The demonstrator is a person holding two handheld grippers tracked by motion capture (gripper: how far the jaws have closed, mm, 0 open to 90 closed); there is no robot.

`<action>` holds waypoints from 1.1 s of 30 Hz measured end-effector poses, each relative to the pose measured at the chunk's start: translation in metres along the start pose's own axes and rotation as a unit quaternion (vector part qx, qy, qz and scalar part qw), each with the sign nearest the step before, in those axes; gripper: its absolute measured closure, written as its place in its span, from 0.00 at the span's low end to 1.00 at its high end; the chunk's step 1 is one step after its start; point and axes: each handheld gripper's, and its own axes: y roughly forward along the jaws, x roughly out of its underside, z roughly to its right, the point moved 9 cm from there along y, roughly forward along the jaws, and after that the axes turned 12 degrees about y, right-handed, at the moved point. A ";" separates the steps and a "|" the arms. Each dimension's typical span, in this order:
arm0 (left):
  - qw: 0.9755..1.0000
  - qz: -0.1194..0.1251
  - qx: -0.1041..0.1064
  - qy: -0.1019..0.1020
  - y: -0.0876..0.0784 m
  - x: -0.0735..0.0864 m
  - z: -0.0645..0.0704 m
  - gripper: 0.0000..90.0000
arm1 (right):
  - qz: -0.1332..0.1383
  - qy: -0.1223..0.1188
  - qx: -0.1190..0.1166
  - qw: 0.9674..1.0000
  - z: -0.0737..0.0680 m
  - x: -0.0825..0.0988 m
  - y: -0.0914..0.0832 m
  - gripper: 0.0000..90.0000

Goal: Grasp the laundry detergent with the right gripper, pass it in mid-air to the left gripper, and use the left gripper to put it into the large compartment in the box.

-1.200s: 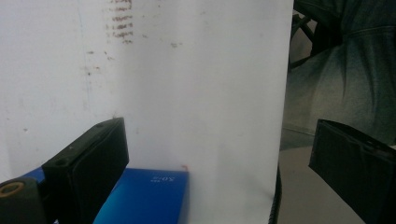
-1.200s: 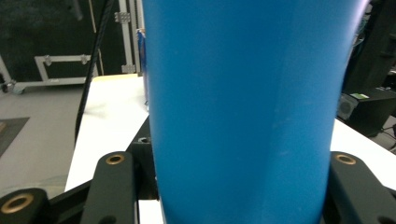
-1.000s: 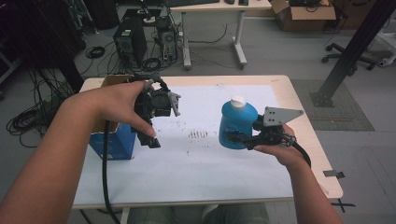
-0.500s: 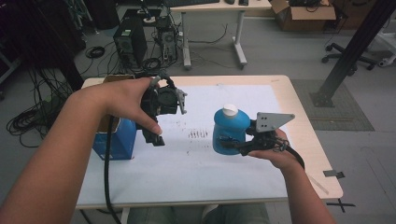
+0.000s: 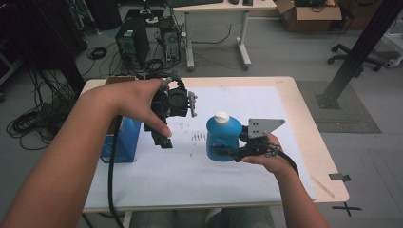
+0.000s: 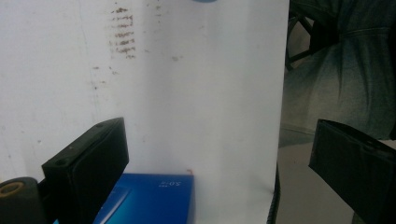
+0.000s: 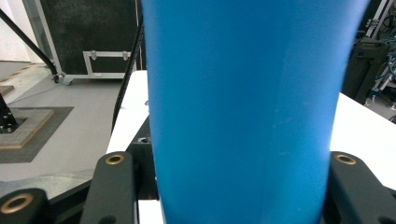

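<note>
A blue bottle (image 5: 222, 138) with a white cap stands upright over the middle of the table, and my right gripper (image 5: 227, 153) is shut on its lower body. In the right gripper view the bottle (image 7: 243, 107) sits between both jaws of that gripper (image 7: 231, 186). I cannot tell whether its base touches the paper. My left gripper (image 5: 164, 137) hangs above the table left of the bottle, pointing down, open and holding nothing. In the left gripper view the jaws of this gripper (image 6: 219, 158) stand wide apart over the white paper (image 6: 196, 93). A blue box (image 6: 144, 200) lies below them.
The blue box (image 5: 121, 142) lies at the table's left side. A white paper sheet (image 5: 247, 102) with brown smudges (image 5: 195, 137) covers the wooden table (image 5: 309, 128). A cardboard box (image 5: 119, 80) sits at the far left corner. The left gripper's cable (image 5: 111, 180) drops over the front edge.
My right gripper has carried the bottle left and nearer to the person. My left gripper has shifted a little to the right, closing the gap between them.
</note>
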 end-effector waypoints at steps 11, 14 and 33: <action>1.000 -0.004 0.003 0.002 0.013 -0.002 -0.001 0.06 | -0.005 0.002 -0.012 1.000 -0.004 0.010 0.019 0.50; 1.000 -0.007 0.005 0.004 0.015 -0.002 -0.001 0.05 | -0.007 0.002 -0.013 1.000 -0.004 0.012 0.021 0.50; 1.000 -0.010 0.009 0.019 0.029 -0.013 0.000 0.05 | -0.014 0.003 -0.022 1.000 -0.008 0.025 0.045 0.50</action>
